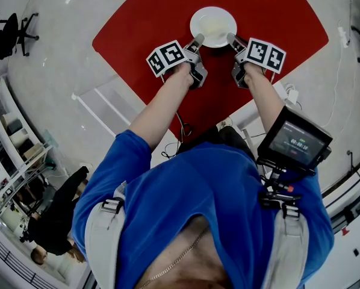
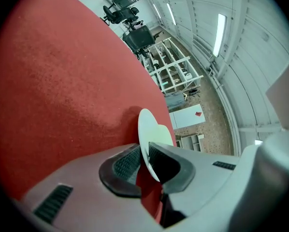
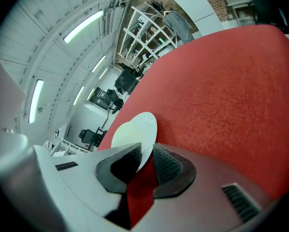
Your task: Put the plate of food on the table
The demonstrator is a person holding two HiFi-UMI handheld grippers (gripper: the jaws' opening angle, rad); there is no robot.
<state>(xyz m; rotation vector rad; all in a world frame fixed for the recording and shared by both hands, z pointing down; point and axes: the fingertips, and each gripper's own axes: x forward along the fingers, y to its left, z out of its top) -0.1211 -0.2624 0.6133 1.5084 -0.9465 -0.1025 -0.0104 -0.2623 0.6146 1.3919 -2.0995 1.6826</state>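
Note:
A round white plate (image 1: 213,26) with a pale patch of food in its middle is held over a red carpet (image 1: 144,23). My left gripper (image 1: 198,40) is shut on the plate's near left rim, my right gripper (image 1: 231,38) on its near right rim. In the left gripper view the plate (image 2: 151,132) runs edge-on between the two dark ribbed pads (image 2: 127,162). The right gripper view shows the same plate (image 3: 135,132) pinched between that gripper's pads (image 3: 165,164). No table shows in any view.
The red carpet lies on a pale glossy floor (image 1: 59,59). White shelving (image 1: 14,143) stands at the left, with office chairs (image 1: 11,32) further back. Another person (image 1: 56,221) crouches at the lower left. A small screen (image 1: 294,140) hangs at my right side.

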